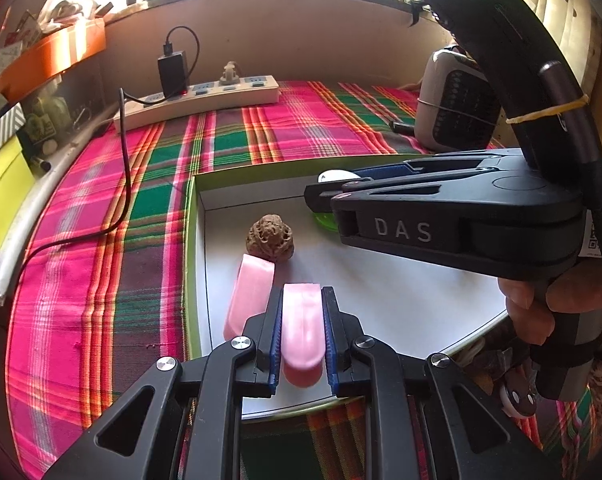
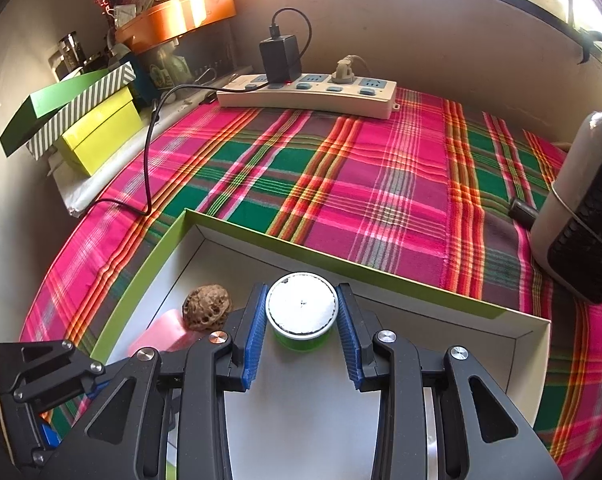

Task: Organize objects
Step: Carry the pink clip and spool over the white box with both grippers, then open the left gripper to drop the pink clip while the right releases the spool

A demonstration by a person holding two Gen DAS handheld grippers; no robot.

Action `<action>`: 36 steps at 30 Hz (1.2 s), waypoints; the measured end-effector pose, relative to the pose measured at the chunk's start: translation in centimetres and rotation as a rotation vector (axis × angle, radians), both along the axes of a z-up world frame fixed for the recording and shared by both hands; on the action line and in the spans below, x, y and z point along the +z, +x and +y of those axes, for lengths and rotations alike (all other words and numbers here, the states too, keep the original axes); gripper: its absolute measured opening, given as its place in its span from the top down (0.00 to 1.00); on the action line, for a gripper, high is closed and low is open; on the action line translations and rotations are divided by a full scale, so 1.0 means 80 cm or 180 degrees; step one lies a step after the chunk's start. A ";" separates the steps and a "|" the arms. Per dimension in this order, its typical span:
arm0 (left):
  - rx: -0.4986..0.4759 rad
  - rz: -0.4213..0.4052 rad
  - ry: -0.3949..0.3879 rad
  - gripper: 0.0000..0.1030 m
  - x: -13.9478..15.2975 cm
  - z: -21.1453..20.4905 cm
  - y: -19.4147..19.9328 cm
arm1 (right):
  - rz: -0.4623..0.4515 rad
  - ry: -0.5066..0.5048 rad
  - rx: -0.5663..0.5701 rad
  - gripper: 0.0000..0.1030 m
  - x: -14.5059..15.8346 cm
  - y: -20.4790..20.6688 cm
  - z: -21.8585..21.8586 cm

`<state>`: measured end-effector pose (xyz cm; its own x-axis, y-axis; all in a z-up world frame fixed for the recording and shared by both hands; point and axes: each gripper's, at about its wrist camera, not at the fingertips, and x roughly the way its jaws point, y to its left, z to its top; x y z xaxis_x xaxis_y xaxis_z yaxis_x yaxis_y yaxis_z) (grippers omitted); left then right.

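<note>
- Open white floor fills the near and right part of the tray (image 2: 533,364); its green walls fence the far and left sides.
- A carved walnut (image 1: 269,237) and a pink bar (image 1: 248,297) crowd the tray's left corner, just beside the left tongs (image 1: 302,334).
- The right tongs (image 1: 325,192) (seen from the left wrist) reach across the tray's far end.
- Beyond the tray, plaid cloth (image 2: 381,184) lies bare up to the power strip (image 2: 307,96).
- A black cable (image 2: 151,168) trails at left; a heater (image 2: 581,216) blocks the right edge.
</note>
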<state>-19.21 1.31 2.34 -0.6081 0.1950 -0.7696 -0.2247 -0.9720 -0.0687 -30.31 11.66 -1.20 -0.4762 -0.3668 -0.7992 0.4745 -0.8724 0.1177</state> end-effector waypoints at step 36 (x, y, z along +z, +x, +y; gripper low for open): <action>0.0004 0.0034 -0.0061 0.72 -0.001 0.001 0.004 | 0.0044 0.0109 -0.0061 0.58 0.002 0.002 -0.010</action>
<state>-18.93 1.41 2.29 -0.6165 0.1794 -0.7666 -0.2241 -0.9734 -0.0476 -30.12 10.85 -1.00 -0.4940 -0.3302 -0.8043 0.4591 -0.8847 0.0812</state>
